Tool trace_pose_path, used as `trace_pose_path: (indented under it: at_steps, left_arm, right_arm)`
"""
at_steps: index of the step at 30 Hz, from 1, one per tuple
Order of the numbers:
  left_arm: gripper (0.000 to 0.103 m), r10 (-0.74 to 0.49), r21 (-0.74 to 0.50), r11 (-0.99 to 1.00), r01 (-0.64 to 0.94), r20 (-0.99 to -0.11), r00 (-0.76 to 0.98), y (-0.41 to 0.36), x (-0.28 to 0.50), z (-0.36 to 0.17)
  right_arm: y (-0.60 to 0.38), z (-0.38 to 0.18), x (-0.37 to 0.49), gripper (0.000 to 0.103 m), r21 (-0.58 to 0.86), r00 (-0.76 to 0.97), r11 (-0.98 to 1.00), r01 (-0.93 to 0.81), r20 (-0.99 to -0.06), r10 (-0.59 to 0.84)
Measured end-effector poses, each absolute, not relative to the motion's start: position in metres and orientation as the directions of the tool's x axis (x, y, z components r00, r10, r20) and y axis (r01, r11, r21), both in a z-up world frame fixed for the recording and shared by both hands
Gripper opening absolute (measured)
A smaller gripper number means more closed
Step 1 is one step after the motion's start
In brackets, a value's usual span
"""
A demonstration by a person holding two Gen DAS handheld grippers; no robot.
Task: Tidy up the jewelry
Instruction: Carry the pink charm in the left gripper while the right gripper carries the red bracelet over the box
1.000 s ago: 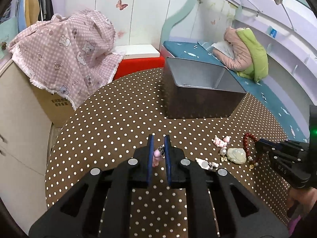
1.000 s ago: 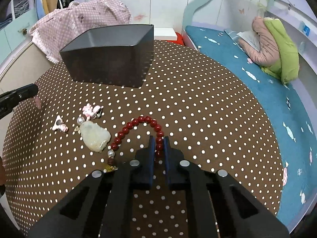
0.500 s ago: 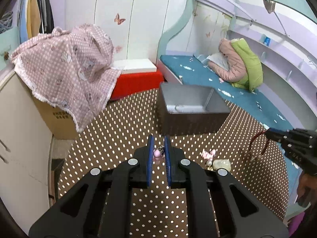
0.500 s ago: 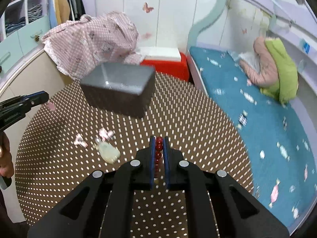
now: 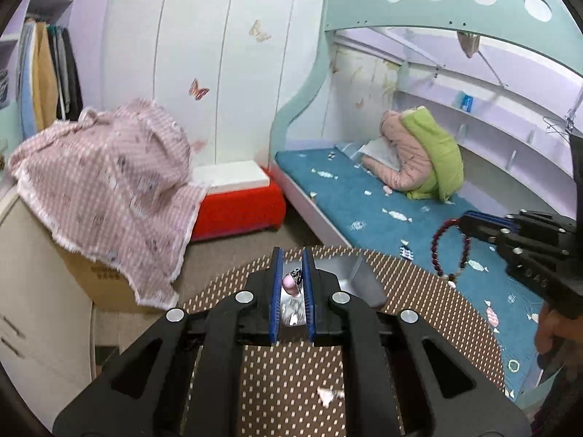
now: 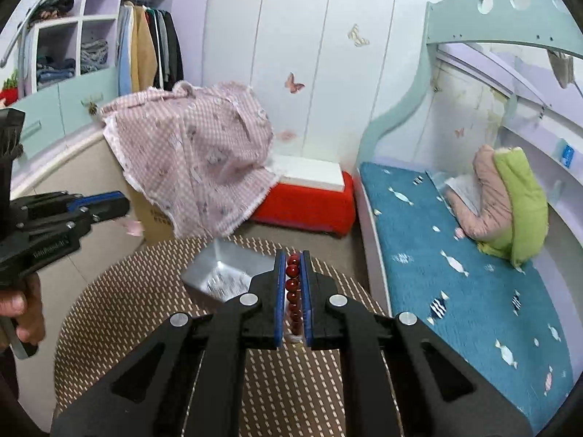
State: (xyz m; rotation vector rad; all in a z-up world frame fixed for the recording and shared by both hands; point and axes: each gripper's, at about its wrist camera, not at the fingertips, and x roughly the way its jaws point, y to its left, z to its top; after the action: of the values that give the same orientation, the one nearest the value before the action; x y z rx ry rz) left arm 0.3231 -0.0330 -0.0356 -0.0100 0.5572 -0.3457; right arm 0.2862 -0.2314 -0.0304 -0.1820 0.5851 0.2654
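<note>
My left gripper [image 5: 290, 255] is shut on a small pink charm [image 5: 290, 284] and holds it high above the grey metal box [image 5: 359, 276] on the dotted table. My right gripper [image 6: 292, 256] is shut on a red bead bracelet [image 6: 292, 284], also high above the box [image 6: 222, 273]. In the left wrist view the bracelet [image 5: 450, 251] hangs as a loop from the right gripper [image 5: 468, 220]. In the right wrist view the left gripper [image 6: 122, 205] shows at the left with the charm [image 6: 133, 227]. A small piece of jewelry [image 5: 328, 393] lies on the table.
The round brown polka-dot table [image 6: 120, 309] lies below both grippers. A bed with a blue cover [image 6: 455, 255] is on the right, a red stool [image 6: 309, 204] and a cardboard box under pink checked cloth [image 6: 196, 160] stand beyond the table.
Both grippers have risen from the table, each with its piece, and now stand high over the box. The rest of the jewelry on the table has dropped mostly out of view.
</note>
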Motion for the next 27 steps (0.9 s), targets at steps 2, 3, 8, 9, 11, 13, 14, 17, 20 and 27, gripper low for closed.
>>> trace_pose_path:
  at_steps: [2,3,8,9,11,13,14,17,20,27]
  left_arm:
    - [0.011,-0.339,-0.102,0.936,0.336,-0.513,0.789,-0.040,0.333,-0.026]
    - [0.011,-0.344,-0.101,0.934,0.343,-0.511,0.788,-0.043,0.337,-0.022]
    - [0.011,-0.360,-0.102,0.926,0.363,-0.523,0.772,-0.057,0.358,-0.016]
    - [0.011,-0.360,-0.099,0.926,0.365,-0.529,0.769,-0.061,0.363,-0.016]
    - [0.011,-0.359,-0.102,0.926,0.365,-0.538,0.762,-0.065,0.370,-0.018]
    - [0.011,-0.356,-0.104,0.927,0.361,-0.549,0.756,-0.067,0.377,-0.023]
    - [0.011,-0.354,-0.106,0.927,0.359,-0.554,0.753,-0.068,0.380,-0.025]
    - [0.011,-0.353,-0.112,0.928,0.355,-0.569,0.743,-0.071,0.387,-0.031]
    - [0.011,-0.354,-0.115,0.927,0.358,-0.584,0.730,-0.074,0.394,-0.039]
    - [0.053,-0.334,-0.122,0.934,0.337,-0.638,0.694,-0.079,0.411,-0.058]
  right_arm:
    - [-0.229,-0.025,0.294,0.006,-0.081,0.800,0.949,-0.305,-0.562,0.209]
    - [-0.228,-0.023,0.299,0.006,-0.070,0.798,0.948,-0.310,-0.561,0.219]
    - [-0.223,-0.019,0.316,0.006,-0.039,0.783,0.944,-0.326,-0.571,0.247]
    - [-0.221,-0.020,0.319,0.006,-0.037,0.779,0.943,-0.329,-0.575,0.249]
    - [-0.218,-0.021,0.325,0.007,-0.032,0.772,0.942,-0.333,-0.584,0.253]
    - [-0.216,-0.025,0.330,0.007,-0.025,0.763,0.941,-0.336,-0.594,0.256]
    - [-0.216,-0.027,0.333,0.007,-0.019,0.757,0.941,-0.338,-0.600,0.260]
    - [-0.214,-0.032,0.339,0.007,-0.012,0.744,0.939,-0.342,-0.614,0.263]
    - [-0.212,-0.037,0.347,0.007,-0.005,0.731,0.938,-0.346,-0.629,0.266]
    - [-0.211,-0.054,0.365,0.007,0.028,0.691,0.938,-0.346,-0.669,0.275]
